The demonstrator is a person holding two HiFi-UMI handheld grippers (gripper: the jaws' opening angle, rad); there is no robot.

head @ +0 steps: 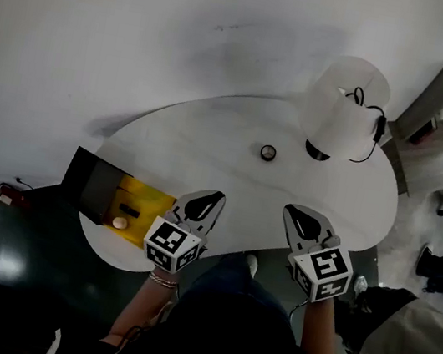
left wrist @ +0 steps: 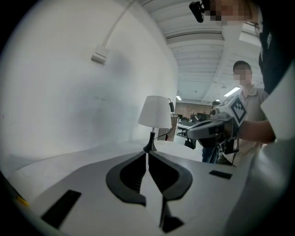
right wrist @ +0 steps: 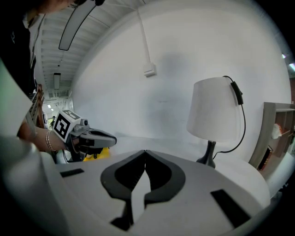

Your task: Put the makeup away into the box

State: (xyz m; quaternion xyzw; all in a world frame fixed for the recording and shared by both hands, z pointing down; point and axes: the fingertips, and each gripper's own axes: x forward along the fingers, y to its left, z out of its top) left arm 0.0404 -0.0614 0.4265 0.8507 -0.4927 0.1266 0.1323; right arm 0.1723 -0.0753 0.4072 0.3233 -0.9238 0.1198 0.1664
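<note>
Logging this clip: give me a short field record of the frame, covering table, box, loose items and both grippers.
table: white, oval
lamp: white shade, far right of table
box: yellow, lid open, at table's left edge, things inside
round item: small, loose on table, left of lamp base
left gripper: shut, empty, over near edge
right gripper: shut, empty, over near edge

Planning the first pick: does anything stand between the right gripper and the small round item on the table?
Nothing visible does. Only bare table lies between the right gripper and the small round item; the lamp stands aside.
</note>
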